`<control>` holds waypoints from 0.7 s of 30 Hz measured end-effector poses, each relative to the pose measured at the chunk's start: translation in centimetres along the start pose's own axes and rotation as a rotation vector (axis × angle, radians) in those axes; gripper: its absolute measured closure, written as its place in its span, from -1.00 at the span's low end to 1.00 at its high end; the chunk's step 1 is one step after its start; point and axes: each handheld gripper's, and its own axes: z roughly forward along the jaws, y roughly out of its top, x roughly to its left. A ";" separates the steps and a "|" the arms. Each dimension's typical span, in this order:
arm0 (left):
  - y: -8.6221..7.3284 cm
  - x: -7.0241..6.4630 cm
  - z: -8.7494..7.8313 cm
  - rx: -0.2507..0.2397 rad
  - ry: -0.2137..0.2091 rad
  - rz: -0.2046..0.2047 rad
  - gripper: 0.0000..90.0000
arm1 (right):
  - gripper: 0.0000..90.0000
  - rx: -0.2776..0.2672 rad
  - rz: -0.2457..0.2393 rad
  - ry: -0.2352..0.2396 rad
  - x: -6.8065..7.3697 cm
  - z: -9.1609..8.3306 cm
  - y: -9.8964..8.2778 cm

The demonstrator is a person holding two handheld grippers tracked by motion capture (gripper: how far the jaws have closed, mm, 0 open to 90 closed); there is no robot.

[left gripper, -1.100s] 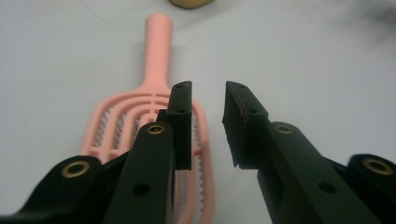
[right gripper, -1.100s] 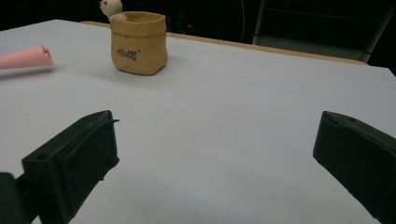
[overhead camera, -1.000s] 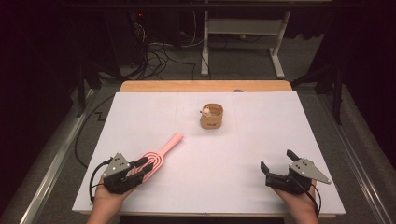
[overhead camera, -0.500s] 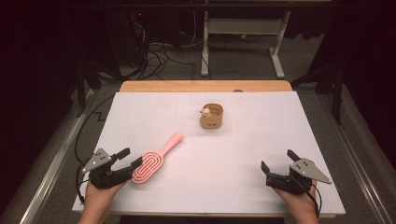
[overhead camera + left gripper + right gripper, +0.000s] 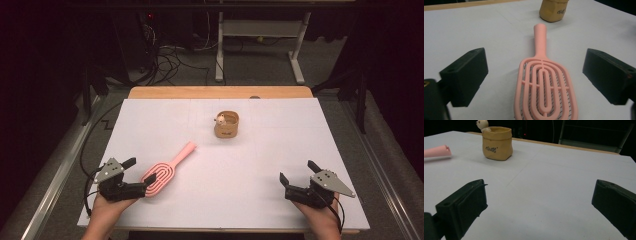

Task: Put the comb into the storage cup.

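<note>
The pink hairbrush (image 5: 165,172) is lying flat on the white tabletop (image 5: 280,145), its head between the left claw (image 5: 140,176), whose jaws have just been opening wide, clear of it. The right claw (image 5: 297,176) is gaping empty, well apart.

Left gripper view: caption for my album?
Open hand-held gripper straddling a pink vented plastic hairbrush on the white table.
</note>
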 end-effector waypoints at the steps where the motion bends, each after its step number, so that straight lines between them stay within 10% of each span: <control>1: 0.0 0.0 0.1 0.011 -0.006 0.003 -0.93 | -0.99 0.001 0.001 0.000 0.0 0.0 0.0; 21: -0.8 -0.8 2.7 0.263 0.012 0.065 -1.00 | -0.99 0.002 0.000 0.002 0.0 0.0 -0.1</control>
